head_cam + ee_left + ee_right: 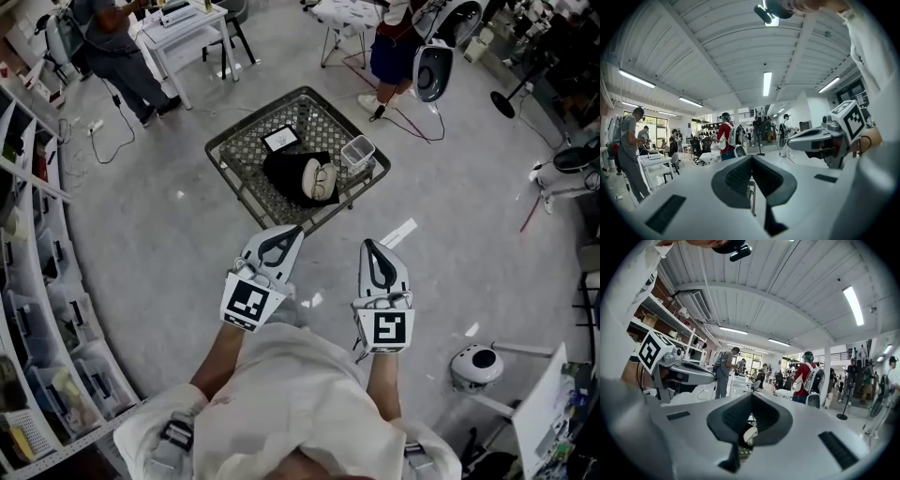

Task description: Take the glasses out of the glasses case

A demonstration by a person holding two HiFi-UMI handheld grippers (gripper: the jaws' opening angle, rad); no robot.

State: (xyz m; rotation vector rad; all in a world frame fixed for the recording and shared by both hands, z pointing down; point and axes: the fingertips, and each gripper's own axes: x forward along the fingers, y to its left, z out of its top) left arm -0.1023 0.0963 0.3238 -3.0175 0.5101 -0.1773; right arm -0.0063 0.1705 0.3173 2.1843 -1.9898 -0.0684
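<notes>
With jaws together and empty, the left gripper point(294, 232) and right gripper point(368, 247) sit at lower centre, short of the glasses case point(320, 179) lying on a black cloth point(281, 172) on the mesh table point(246, 139), upper centre.

Large open laboratory or workshop hall. Grey concrete floor point(169, 216) with trailing cables point(129, 131); stocked storage shelving point(33, 309) along the left wall; white work benches point(187, 33); several people point(725, 133) standing about wearing backpack rigs; ribbed white ceiling point(717, 56) carrying strip lights point(766, 83).
</notes>
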